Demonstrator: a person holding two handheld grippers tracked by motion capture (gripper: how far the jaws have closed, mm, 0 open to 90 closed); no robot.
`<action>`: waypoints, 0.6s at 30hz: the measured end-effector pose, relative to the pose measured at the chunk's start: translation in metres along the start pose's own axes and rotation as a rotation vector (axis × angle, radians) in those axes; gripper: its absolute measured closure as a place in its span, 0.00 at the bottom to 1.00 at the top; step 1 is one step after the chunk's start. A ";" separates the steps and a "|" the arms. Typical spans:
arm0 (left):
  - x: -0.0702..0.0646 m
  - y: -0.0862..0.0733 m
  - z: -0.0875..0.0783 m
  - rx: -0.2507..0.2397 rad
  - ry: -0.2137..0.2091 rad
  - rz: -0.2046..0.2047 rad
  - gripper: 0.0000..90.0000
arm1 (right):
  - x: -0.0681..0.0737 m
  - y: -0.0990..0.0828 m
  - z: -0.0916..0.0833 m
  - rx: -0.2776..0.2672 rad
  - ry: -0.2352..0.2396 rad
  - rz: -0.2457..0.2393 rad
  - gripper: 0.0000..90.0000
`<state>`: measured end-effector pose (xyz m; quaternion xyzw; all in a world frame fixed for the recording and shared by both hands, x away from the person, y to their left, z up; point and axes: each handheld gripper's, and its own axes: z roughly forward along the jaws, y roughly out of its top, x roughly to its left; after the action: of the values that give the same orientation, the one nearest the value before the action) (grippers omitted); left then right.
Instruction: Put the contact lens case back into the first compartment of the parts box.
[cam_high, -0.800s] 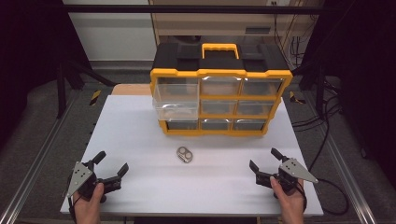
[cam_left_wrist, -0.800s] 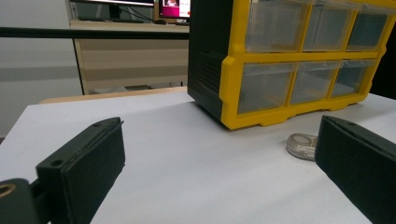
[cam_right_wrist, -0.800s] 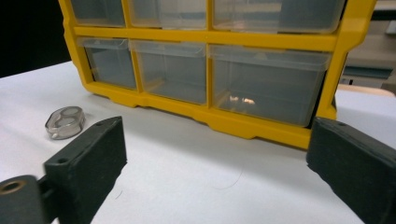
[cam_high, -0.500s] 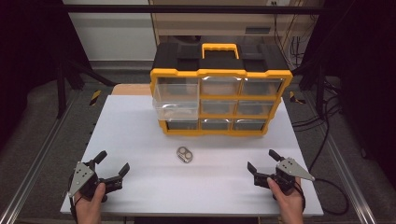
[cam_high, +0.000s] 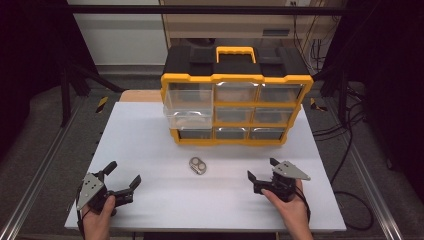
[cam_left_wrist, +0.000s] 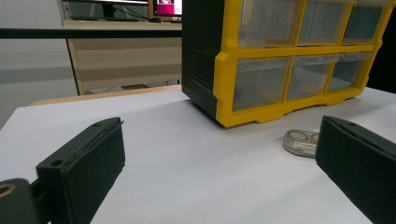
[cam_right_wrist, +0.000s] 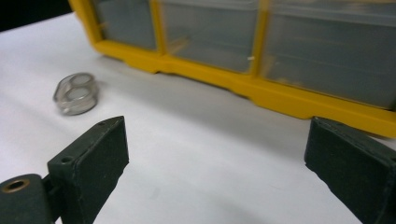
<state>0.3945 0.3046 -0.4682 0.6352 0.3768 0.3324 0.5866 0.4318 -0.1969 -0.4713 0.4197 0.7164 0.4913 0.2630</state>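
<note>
Both grippers rest low over the near part of the white table (cam_high: 150, 135), and we see each held in a hand coming in from the near edge. Our left gripper (cam_high: 120, 176) sits close to the near left corner, its jaws spread wide with nothing between them; in the left gripper view the two black jaws stand far apart over bare table. Our right gripper (cam_high: 264, 170) sits toward the near right side, its jaws likewise spread and holding nothing, and it carries a grey three-cornered plate on top.

Between the two grippers, somewhat farther from the near edge, lies a small clear two-lobed plastic piece (cam_high: 198, 165) flat on the surface, apart from both grippers. In the left gripper view this piece (cam_left_wrist: 301, 142) shows just beside the right-hand jaw, partly hidden behind it; in the right gripper view it (cam_right_wrist: 76, 93) lies up and to the left of the jaws.

Toward the far edge stands a yellow and black drawer organizer (cam_high: 235, 102) with a yellow carry handle on top and rows of clear drawers facing us. One upper left drawer (cam_high: 189, 107) juts out a little from the front. We cannot tell what the drawers hold.
</note>
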 end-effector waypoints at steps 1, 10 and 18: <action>0.000 0.000 0.000 -0.001 0.001 -0.003 0.02 | 0.005 0.002 0.004 0.011 0.013 -0.012 0.07; 0.003 0.000 -0.002 -0.004 0.014 -0.008 0.02 | 0.051 0.019 0.050 0.180 0.077 -0.138 0.07; 0.006 0.000 -0.002 -0.002 0.016 -0.019 0.02 | 0.084 0.036 0.079 0.239 0.142 -0.196 0.07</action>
<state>0.3961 0.3106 -0.4679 0.6284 0.3874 0.3322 0.5871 0.4636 -0.0805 -0.4651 0.3404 0.8240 0.4032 0.2064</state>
